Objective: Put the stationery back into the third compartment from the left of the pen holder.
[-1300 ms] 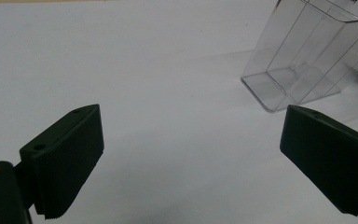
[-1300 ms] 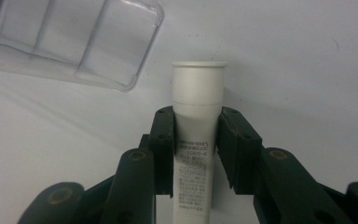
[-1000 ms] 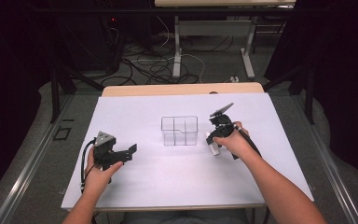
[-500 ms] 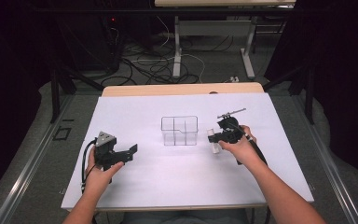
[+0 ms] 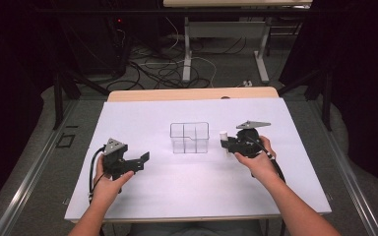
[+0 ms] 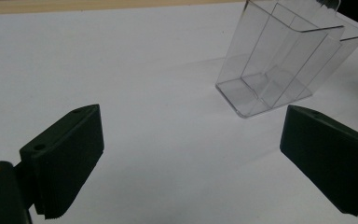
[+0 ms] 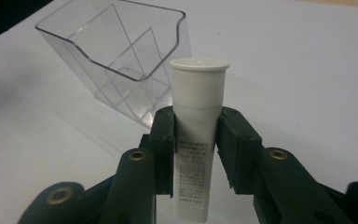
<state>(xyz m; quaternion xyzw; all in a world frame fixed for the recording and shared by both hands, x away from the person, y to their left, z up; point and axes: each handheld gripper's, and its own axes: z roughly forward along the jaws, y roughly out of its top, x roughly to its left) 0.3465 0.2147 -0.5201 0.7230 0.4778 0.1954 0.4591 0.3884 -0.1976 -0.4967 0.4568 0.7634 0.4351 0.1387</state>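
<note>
Right gripper view: right gripper (image 7: 196, 140) clamped mid-body on white tube (image 7: 198, 107), cap up. Looks light, stiff, slick plastic; grip low. Left gripper (image 6: 191, 158) jaws apart.

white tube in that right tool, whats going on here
A person works at a white-covered table with a tool in each hand. The right tool is clamped on a small white plastic tube with a cap, held upright just beside a clear plastic divided organiser box. The left tool sits open and empty, away from the box.
</note>
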